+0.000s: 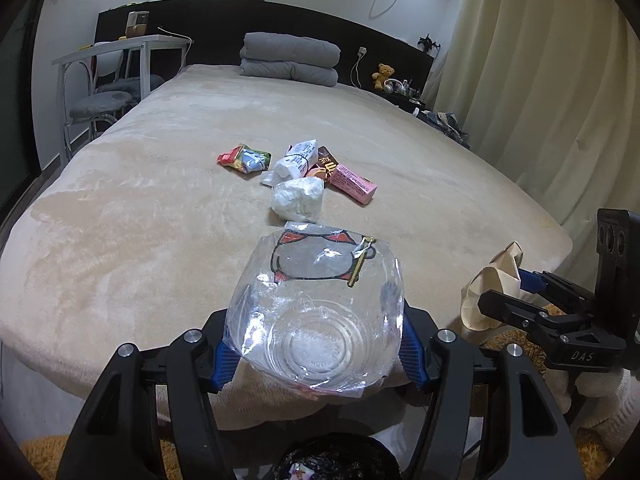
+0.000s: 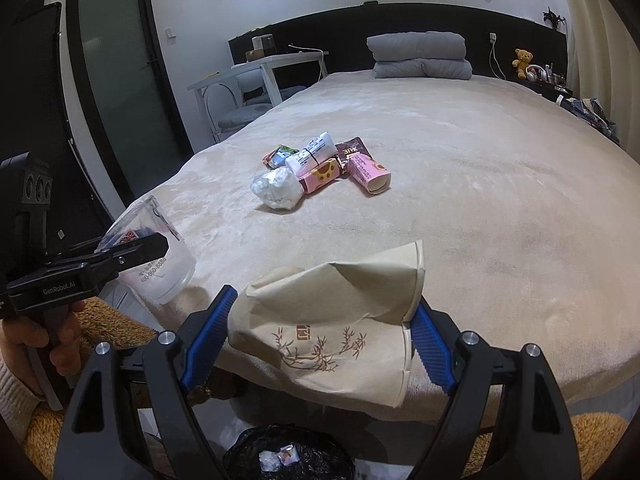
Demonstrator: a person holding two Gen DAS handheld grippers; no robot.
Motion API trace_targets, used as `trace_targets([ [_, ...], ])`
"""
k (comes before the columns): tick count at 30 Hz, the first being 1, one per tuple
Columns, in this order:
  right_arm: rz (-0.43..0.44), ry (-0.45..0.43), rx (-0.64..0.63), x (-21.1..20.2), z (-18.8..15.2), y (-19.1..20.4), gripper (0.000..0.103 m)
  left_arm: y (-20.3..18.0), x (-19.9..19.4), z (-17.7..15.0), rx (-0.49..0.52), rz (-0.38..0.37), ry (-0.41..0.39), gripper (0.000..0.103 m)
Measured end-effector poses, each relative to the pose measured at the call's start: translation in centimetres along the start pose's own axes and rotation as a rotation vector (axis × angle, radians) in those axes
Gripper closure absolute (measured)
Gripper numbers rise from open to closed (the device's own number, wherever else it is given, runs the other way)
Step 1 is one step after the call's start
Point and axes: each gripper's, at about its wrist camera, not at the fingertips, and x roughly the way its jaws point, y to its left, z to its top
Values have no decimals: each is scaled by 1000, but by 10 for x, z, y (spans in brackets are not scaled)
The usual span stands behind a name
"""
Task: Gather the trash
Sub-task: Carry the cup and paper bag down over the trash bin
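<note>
My left gripper is shut on a squashed clear plastic cup with a cartoon print, held just off the bed's near edge. My right gripper is shut on a crumpled beige paper cup with a twig print. Each view shows the other gripper from the side: the right gripper and the left gripper. Mid-bed lies a trash pile: a white crumpled bag, a pink box, a white packet and a red-green wrapper. Below both grippers stands a black-lined bin.
The beige bed fills the middle, with a folded grey quilt at its head. A white desk and grey stools stand at the left, and a curtain hangs at the right. An orange rug lies by the bin.
</note>
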Motion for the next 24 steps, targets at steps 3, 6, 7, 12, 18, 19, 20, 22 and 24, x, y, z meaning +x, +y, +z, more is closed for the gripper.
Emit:
trace_targets([
  [3, 5, 7, 6, -4, -6, 1, 21, -3, -4, -6, -6, -5, -1, 40],
  [6, 12, 11, 10, -8, -11, 3, 21, -7, -8, -12, -4, -9, 2, 40],
  [7, 12, 13, 10, -9, -12, 4, 21, -8, -9, -14, -4, -9, 3, 40],
  [12, 23, 25, 25, -13, -19, 4, 21, -17, -12, -27, 19, -12, 26, 40],
  [18, 33, 46, 43, -16, -26, 4, 21, -24, -15, -44, 10, -29, 64, 40],
  [19, 31, 52, 43, -16, -28, 5, 21, -25, -15, -48, 6, -29, 74, 40],
  [20, 29, 58, 44, -16, -29, 5, 21, -26, -14, -50, 4, -27, 84, 40],
  [22, 33, 70, 49, -17, -33, 6, 21, -28, -11, -56, -1, -27, 109, 40],
  [24, 34, 91, 56, -16, -38, 6, 21, -29, -8, -61, -5, -24, 138, 40],
])
